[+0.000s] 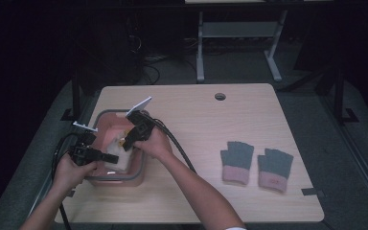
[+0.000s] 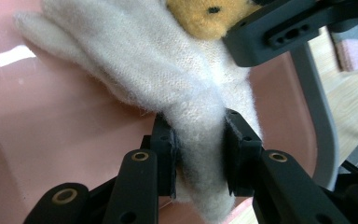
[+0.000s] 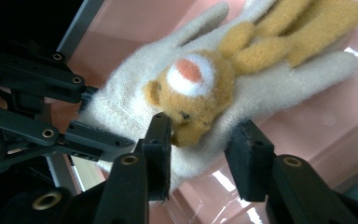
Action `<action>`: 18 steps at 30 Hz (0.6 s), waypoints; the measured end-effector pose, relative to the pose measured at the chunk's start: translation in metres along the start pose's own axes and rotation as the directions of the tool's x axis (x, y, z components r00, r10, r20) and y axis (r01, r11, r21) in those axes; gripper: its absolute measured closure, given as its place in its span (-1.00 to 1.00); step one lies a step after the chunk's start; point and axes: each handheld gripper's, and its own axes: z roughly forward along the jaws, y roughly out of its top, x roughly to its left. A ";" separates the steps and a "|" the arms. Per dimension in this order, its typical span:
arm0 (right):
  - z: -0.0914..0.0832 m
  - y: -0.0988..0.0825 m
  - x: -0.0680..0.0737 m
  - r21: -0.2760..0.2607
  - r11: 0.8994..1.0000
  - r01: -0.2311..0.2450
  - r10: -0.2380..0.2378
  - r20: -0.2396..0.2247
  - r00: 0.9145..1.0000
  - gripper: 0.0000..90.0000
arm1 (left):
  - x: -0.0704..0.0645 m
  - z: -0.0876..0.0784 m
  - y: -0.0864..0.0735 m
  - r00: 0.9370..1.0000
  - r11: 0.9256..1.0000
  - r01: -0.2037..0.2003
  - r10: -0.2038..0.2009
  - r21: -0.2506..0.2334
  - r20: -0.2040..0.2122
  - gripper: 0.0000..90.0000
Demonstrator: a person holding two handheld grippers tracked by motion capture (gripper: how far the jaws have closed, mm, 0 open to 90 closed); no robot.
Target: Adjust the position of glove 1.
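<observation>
A fluffy white glove (image 2: 168, 65) with an orange plush bear (image 3: 200, 88) on its back lies in a pink bin (image 1: 141, 167) at the table's left. My left gripper (image 2: 199, 154) is shut on the glove's cuff, its pads pressing the wool from both sides. My right gripper (image 3: 200, 140) stands open over the glove, one jaw on each side of the bear's end, and the pads are not pressing. In the high view the left gripper (image 1: 106, 157) reaches in from the bin's left and the right gripper (image 1: 127, 142) from above.
Two grey fingerless gloves with pink cuffs (image 1: 237, 162) (image 1: 274, 168) lie side by side on the wooden table (image 1: 196, 120) at the right. A cable hole (image 1: 220, 96) sits near the far edge. The bin's grey rim (image 2: 317, 116) surrounds both grippers closely.
</observation>
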 end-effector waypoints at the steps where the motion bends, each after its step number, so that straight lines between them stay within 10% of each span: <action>1: -0.001 0.000 0.000 -0.002 1.000 0.003 -0.003 0.005 1.000 0.33 | 0.000 0.001 0.000 1.000 1.000 0.006 -0.006 0.002 -0.005 0.53; 18: -0.022 -0.001 0.001 -0.062 0.998 0.029 -0.028 0.022 0.999 0.27 | 0.001 -0.001 -0.002 0.997 0.999 0.009 -0.007 0.033 -0.081 0.32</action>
